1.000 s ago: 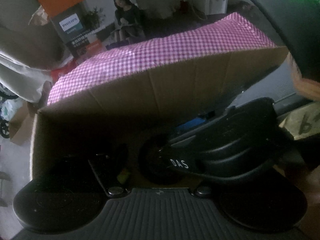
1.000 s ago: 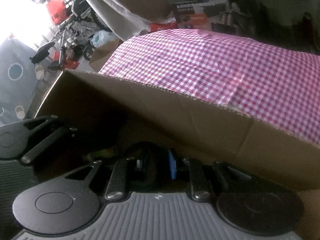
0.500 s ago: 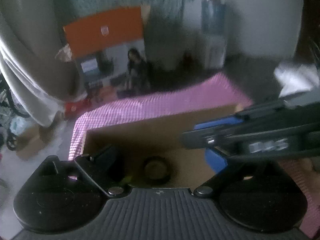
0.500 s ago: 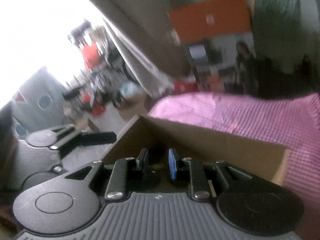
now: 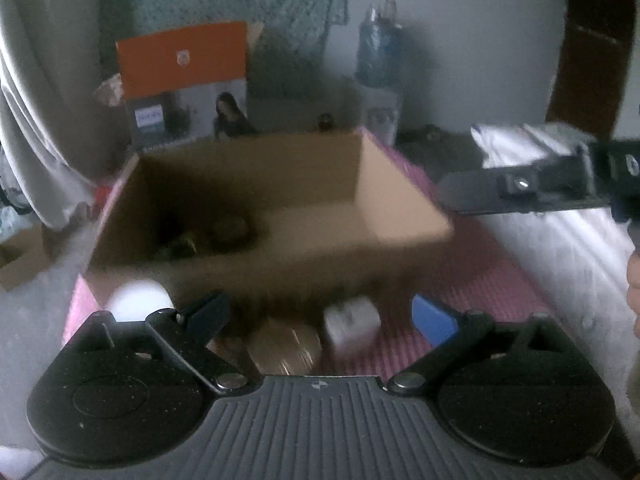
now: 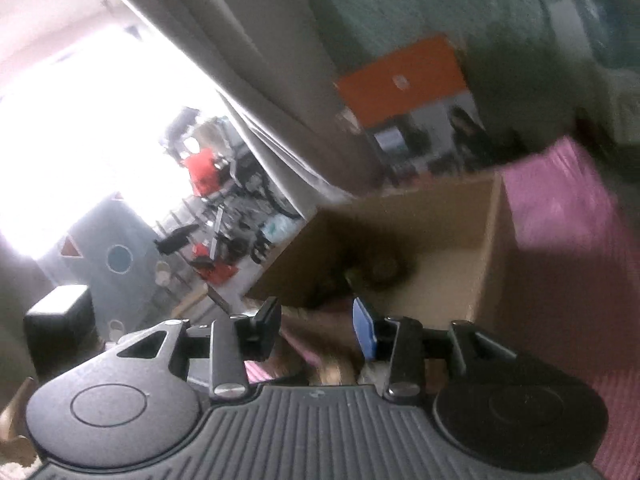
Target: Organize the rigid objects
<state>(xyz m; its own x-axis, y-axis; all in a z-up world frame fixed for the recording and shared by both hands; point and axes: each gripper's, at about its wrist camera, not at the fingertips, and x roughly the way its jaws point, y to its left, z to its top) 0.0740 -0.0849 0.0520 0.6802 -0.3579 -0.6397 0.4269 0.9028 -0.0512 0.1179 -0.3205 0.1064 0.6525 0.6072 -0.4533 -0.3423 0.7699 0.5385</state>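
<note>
An orange-topped printed carton (image 5: pixel 182 60) stands at upper left; a pale curtain (image 6: pixel 256 92) hangs left of centre; a dark door (image 5: pixel 592 48) upper right.

The open cardboard box (image 5: pixel 248 216) is brown and sits on a pink cloth (image 5: pixel 492 280) with tiny checks. In front lie a round white ball (image 5: pixel 138 300), a small white block (image 5: pixel 352 322) and a shiny gold disc (image 5: pixel 284 350). Behind stands an orange-topped carton (image 5: pixel 182 56)

Black ribbed gripper (image 5: pixel 320 316) body, silver screws, one blue finger pad (image 5: pixel 434 322)
</note>
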